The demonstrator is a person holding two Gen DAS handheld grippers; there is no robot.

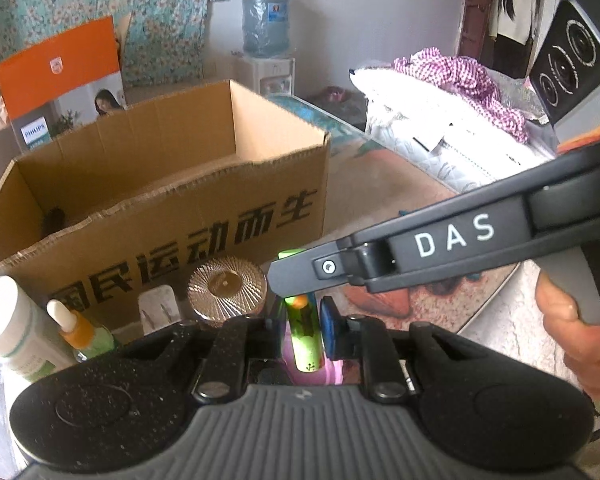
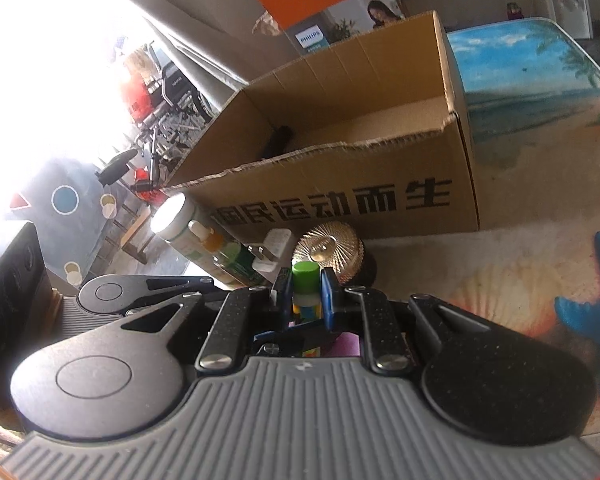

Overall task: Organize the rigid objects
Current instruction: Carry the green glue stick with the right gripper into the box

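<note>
Both tools, left tool and right tool, clamp the green-capped tube (cap toward the "国民运动而生" box); "DAS" at right.

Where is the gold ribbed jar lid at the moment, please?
The gold ribbed jar lid tops a jar just in front of the cardboard box, left of centre in the left wrist view, between the white plug and the green-capped tube.
</note>
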